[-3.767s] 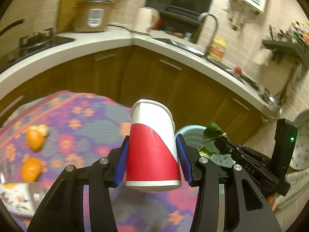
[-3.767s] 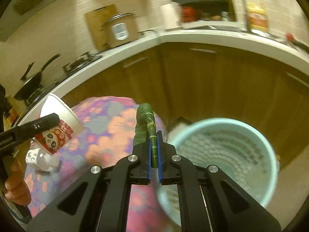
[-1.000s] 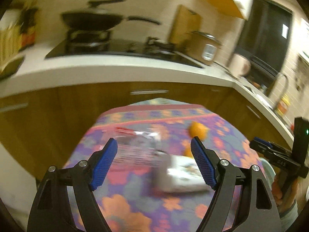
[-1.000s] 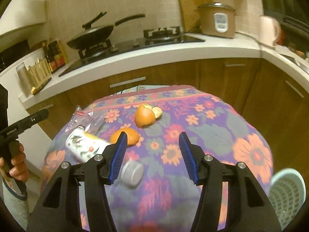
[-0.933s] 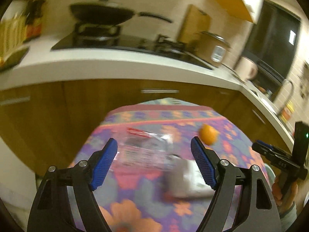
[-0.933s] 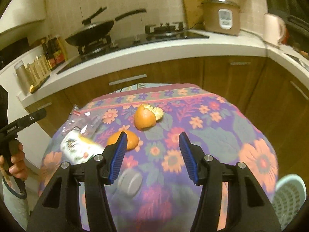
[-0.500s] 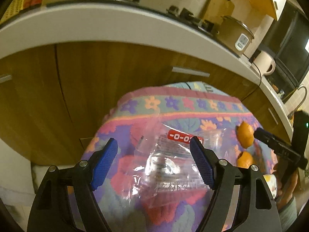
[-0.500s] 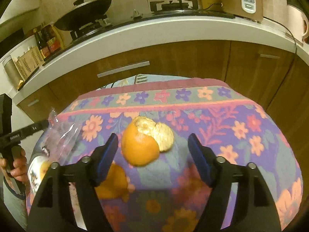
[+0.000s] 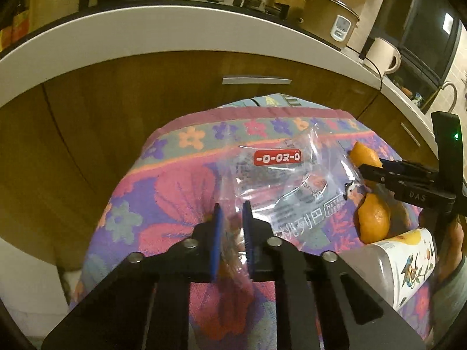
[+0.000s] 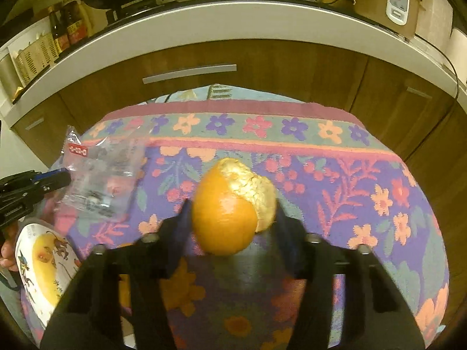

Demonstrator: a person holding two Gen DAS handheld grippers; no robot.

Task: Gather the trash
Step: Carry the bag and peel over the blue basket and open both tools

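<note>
A clear plastic wrapper [image 9: 280,183] with a red label lies on the flowered tablecloth [image 9: 175,192]. My left gripper [image 9: 232,213] is shut on the wrapper's near corner. The wrapper also shows in the right wrist view [image 10: 99,180], with the left gripper [image 10: 52,182] at its left edge. My right gripper [image 10: 230,213] is closed around a piece of orange peel [image 10: 227,210], its blue pads touching both sides. The right gripper [image 9: 379,175] shows in the left wrist view over two orange pieces [image 9: 373,215].
A white flowered carton [image 9: 408,265] lies on its side near the table's right; it also shows in the right wrist view [image 10: 43,265]. Wooden cabinets [image 10: 233,67] and a white counter [image 10: 204,20] with a stove and rice cooker [image 10: 385,3] stand behind the table.
Both grippers were open half a second ago. The left has closed on the wrapper's corner. The right has moved down and closed on the orange peel.
</note>
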